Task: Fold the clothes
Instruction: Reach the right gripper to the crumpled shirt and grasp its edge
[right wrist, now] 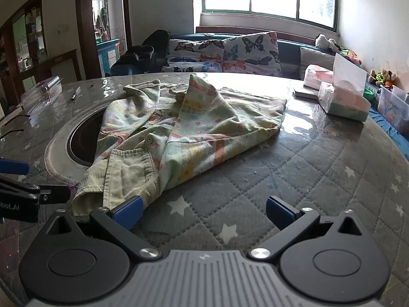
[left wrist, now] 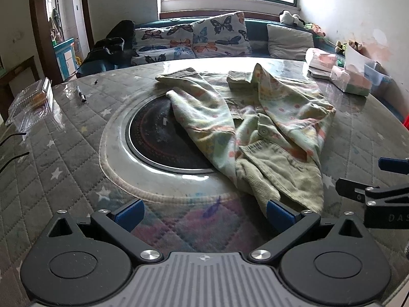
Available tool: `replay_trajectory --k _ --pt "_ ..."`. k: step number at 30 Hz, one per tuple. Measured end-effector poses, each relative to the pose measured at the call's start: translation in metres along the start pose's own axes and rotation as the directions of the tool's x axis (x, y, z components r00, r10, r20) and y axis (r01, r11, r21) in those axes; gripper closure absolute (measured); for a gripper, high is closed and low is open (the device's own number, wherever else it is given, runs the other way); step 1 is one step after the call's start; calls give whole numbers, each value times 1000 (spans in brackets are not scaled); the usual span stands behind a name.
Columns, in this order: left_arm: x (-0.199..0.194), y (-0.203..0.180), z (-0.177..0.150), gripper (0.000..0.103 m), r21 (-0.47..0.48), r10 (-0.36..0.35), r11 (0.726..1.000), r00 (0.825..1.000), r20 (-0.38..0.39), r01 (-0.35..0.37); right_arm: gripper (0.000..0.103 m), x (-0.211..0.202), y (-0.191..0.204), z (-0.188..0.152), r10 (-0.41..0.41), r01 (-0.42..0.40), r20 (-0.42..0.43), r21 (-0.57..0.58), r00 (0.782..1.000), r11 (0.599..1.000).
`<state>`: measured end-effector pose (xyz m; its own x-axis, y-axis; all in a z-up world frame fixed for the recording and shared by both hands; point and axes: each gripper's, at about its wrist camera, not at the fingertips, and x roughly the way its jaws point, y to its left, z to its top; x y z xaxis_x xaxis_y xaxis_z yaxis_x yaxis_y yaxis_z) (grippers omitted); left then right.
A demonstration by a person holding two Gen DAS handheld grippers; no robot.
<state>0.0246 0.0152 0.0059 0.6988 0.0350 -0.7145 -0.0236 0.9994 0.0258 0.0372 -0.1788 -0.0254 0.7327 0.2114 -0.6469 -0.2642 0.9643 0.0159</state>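
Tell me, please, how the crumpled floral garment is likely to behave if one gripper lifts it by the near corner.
The garment lies in soft folds, so it will probably droop rather than hold shape. Its layers overlap, so they may unfold. The glossy table cover may let the rest slide.

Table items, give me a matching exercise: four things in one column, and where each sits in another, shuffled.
Things:
1. jacket
2. pen
3. tissue box
4. clear plastic container

Places:
A. far right, near the wall
B. left edge of the table
C. partly over the round black cooktop
D. far left, just inside the container

Pairs: 1-C, 2-D, 3-A, 4-B
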Motion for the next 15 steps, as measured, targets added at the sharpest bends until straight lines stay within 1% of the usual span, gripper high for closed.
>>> replay_trajectory --k 10,15 --pt "15 6 20 0 0 11 1000 1000 6 -11 0 14 3 11 5 -6 -6 -34 1000 999" --pt "25 6 27 0 4 11 1000 1000 -4 -11 0 21 2 18 6 -7 -7 -39 1000 999"
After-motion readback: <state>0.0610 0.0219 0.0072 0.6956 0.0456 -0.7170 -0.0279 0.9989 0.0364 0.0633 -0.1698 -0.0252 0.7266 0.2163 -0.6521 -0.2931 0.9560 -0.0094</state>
